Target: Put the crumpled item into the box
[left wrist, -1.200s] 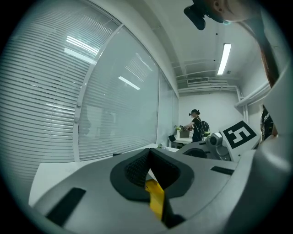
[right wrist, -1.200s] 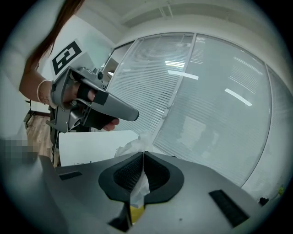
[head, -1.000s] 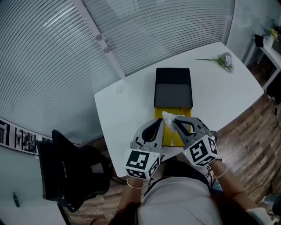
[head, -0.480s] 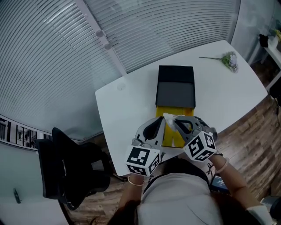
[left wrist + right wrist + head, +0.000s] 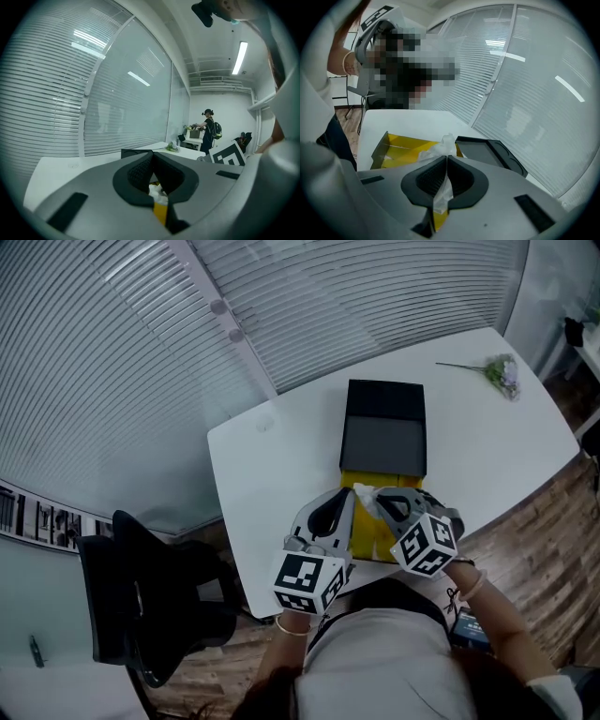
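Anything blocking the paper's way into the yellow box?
Nothing visible. The right gripper pinches the crumpled paper just above the open yellow box; the black lid lies beyond it, off the opening.

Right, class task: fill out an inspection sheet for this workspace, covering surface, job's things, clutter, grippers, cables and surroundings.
Surface: white table.
Job's things: crumpled item, white, held over the open yellow box; black lid lies behind the box.
Clutter: flower sprig near the table's far right corner.
Grippers: right gripper shut on the crumpled item; left gripper shut, empty, alongside.
Cables: nothing seen.
Surroundings: window blinds, black chair, wooden floor.
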The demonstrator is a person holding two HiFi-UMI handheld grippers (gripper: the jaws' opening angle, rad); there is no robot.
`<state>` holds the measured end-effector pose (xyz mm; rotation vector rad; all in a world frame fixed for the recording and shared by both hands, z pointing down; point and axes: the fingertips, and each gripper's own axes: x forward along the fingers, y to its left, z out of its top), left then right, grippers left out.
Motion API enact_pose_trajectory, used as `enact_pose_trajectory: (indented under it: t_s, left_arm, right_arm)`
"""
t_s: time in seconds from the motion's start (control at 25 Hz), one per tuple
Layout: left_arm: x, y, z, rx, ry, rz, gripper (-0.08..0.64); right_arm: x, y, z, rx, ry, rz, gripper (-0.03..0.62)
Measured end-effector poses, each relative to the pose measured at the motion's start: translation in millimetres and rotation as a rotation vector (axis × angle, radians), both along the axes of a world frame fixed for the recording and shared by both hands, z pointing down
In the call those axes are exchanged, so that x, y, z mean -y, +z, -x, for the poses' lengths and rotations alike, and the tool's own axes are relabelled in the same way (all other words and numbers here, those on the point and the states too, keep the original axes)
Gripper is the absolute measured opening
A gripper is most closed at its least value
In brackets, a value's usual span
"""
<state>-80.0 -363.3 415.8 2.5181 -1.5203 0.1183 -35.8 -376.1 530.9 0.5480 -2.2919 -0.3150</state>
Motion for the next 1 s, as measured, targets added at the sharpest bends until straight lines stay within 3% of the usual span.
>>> enact_pose_trajectory:
  t_s: [0.72,1.0]
  left_arm:
    - [18,11,12,-0.033,-0.056,0.044,0.017]
    - [17,14,12,-0.055,-0.068,0.061,0.017]
  right_arm:
    - [9,54,7,-0.24,-0.167,0.046,0.031]
    - [7,65,5,-0.288,-0.2,0.075,0.032]
